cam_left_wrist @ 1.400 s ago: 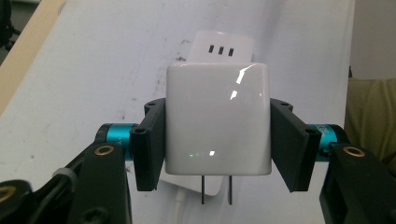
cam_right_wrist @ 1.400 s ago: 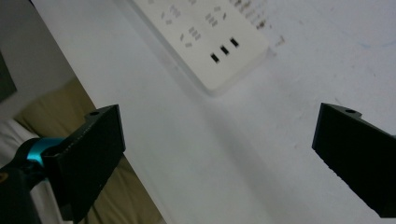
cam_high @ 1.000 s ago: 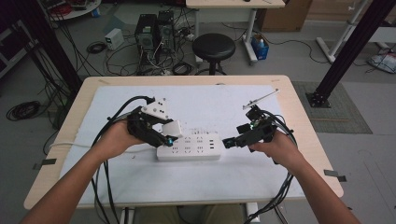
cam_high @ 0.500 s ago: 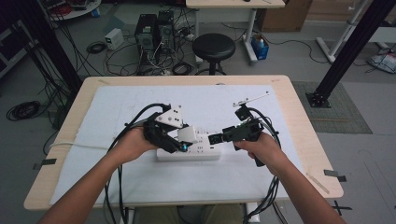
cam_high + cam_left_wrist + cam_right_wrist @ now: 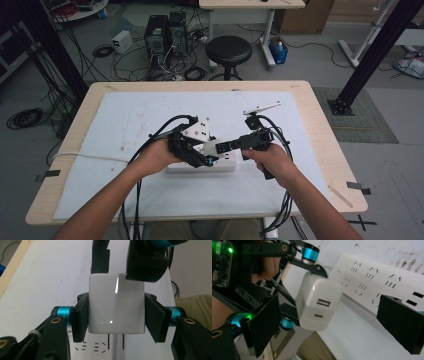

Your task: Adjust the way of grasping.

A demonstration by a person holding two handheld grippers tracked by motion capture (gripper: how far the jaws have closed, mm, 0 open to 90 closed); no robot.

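Charger (image 5: 116, 303) sits clamped between left claw (image 5: 116, 315) pads.

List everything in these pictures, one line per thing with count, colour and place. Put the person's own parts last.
charger block: one, white, two ports on one face, clamped in the left gripper above the power strip, prongs pointing down at it.
power strip: one, white, many sockets, lying on the mat in front of the hands.
mat: one, white, stained, covering most of the table.
table: one, light wood, centre of the high view.
stool: one, black, round, on the floor beyond the table.
computer towers: two, black, on the floor among cables.
left gripper: one, black with teal parts, shut on the charger block.
right gripper: one, black, jaws open either side of the charger block, not touching.
forearms: two, entering from the bottom edge.
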